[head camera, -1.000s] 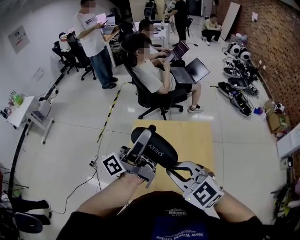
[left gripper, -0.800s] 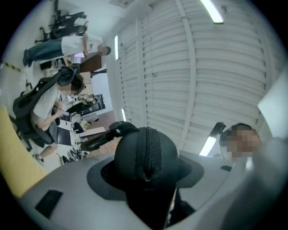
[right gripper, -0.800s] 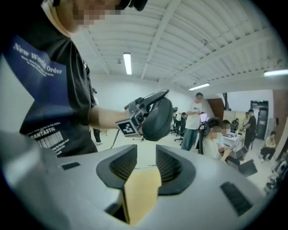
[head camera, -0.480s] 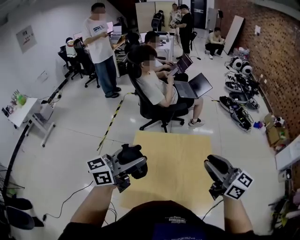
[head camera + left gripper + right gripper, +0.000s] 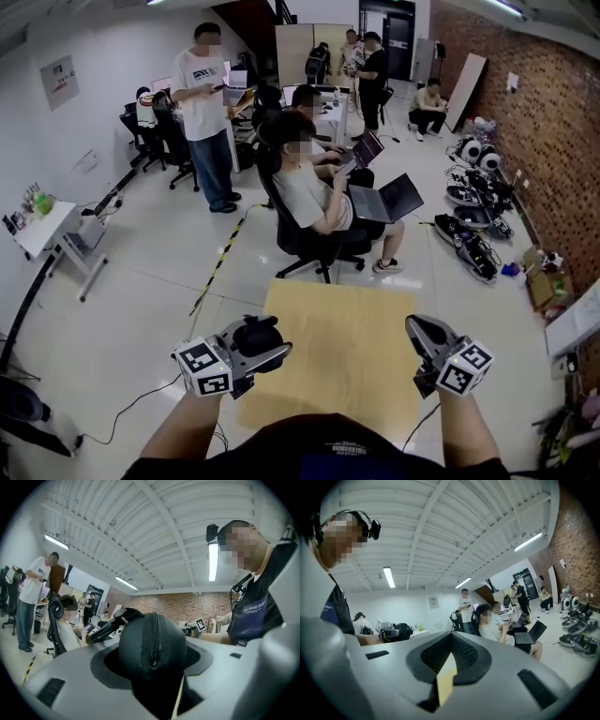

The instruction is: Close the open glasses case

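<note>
Glasses case (image 5: 255, 335), black and zipped shut, at 7 o'clock in head view over the tan table's (image 5: 347, 309) left edge. It is clamped in the left gripper (image 5: 270, 347). End-on, zipper seam upright, long axis along the jaws. Right gripper (image 5: 419, 330) at 5 o'clock, jaws just closed together, nothing between. Shirt (image 5: 255, 613) print: "New World".

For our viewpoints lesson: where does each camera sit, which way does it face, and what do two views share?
Head view: on the person's head, steeply down at the table; forearms, left hand-held gripper holding the glasses case, right hand-held gripper.
Left gripper view: on that gripper, level, past the clamped case toward the person's torso.
Right gripper view: on its gripper, jaws just closed, empty, facing the office.
Shared: the torso, in both gripper views.
</note>
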The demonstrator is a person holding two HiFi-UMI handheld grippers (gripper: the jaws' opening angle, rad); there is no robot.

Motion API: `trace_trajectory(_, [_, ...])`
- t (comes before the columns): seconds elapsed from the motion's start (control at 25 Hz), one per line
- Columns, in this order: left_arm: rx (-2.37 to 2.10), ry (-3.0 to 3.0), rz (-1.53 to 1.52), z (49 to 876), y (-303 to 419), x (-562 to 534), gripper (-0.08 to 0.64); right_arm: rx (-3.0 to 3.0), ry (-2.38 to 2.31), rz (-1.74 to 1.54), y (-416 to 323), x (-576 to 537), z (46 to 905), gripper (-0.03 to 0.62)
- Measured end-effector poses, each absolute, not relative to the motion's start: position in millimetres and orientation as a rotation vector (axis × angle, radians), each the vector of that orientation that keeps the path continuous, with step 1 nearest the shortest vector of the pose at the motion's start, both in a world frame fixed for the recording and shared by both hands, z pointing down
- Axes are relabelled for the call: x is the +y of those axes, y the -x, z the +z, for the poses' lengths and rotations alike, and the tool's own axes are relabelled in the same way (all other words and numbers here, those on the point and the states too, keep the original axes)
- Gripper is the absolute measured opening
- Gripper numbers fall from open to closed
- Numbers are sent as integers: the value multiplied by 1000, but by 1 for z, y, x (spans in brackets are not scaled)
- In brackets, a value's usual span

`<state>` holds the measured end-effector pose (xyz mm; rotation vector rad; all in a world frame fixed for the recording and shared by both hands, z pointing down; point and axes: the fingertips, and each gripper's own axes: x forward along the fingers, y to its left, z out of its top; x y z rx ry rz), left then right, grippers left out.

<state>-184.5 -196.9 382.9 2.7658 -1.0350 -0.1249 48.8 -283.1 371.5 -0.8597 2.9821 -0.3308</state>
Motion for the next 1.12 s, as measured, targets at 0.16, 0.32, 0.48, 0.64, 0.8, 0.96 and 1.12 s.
trace_trajectory(0.16, [-1027, -2775, -145, 380, 188, -193, 267, 3014, 825, -291, -35, -272, 369, -15])
trace_trajectory(0.32, [-1013, -2772, -156, 377, 182, -192, 267, 3035, 814, -269, -34, -267, 370, -15])
trace_trajectory(0.48, [-997, -2789, -148, 376, 178, -189, 267, 3046, 813, -280, -36, -262, 374, -15])
trace_trajectory(0.64, [-982, -2817, -137, 375, 175, -189, 267, 3053, 809, -269, -33, -261, 375, -15])
trace_trajectory(0.8, [-981, -2811, -132, 372, 174, -188, 267, 3065, 793, -252, -28, -259, 374, -15])
trace_trajectory(0.96, [-977, -2809, -123, 373, 167, -188, 267, 3074, 776, -246, -29, -258, 376, -15])
trace_trajectory(1.12, [-967, -2832, -112, 376, 165, -191, 267, 3077, 764, -241, -28, -260, 378, -15])
